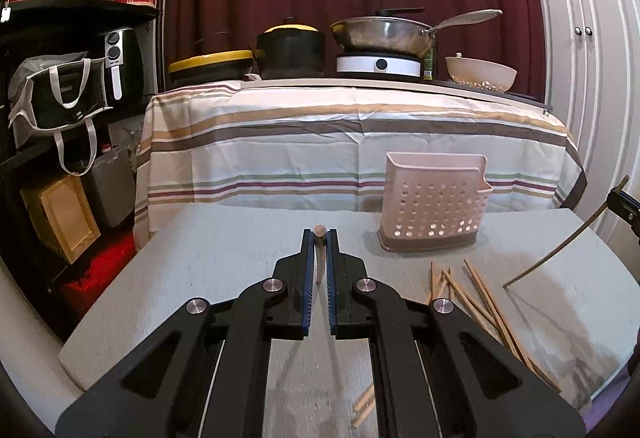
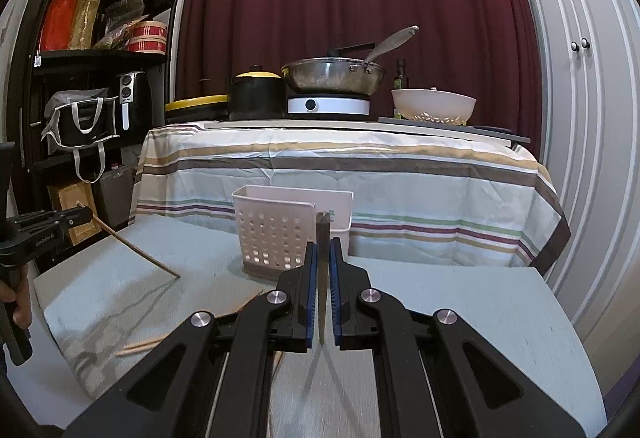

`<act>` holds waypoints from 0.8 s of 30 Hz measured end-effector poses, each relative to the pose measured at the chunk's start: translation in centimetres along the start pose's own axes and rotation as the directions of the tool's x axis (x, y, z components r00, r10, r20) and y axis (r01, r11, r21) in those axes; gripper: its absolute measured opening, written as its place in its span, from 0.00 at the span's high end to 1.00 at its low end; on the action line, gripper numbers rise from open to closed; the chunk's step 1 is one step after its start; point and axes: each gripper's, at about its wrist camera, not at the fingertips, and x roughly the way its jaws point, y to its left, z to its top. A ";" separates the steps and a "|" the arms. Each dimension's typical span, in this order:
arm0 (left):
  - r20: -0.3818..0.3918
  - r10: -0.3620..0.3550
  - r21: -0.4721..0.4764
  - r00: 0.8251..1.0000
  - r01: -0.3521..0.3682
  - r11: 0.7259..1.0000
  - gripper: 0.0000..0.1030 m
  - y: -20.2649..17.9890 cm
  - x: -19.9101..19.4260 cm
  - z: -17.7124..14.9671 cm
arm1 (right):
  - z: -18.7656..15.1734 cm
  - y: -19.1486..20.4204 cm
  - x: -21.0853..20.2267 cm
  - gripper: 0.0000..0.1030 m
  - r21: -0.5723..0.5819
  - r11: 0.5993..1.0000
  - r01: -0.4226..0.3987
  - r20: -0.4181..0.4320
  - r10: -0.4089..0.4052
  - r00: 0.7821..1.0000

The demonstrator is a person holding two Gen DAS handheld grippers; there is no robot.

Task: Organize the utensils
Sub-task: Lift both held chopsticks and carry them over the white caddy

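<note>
Two slender wooden chopsticks, clamped.

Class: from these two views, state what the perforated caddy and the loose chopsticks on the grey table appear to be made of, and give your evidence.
Perforated caddy: probably plastic, matte pale pink; thin moulded walls, even round holes, darker base.
Loose chopsticks: probably bamboo or wood, unvarnished-looking; pale tan, thin straight sticks.

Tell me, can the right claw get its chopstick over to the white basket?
Probably yes. The right claw, shut on a chopstick, sits just in front of the white basket. Nothing stands between them, and the basket's open top looks free.
</note>
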 end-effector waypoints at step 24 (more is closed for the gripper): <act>0.074 -0.145 -0.001 0.987 0.145 0.989 0.94 0.3 2.9 10.5 | 7.1 -2.0 3.5 0.93 0.053 0.996 -0.072 0.084 0.067 0.994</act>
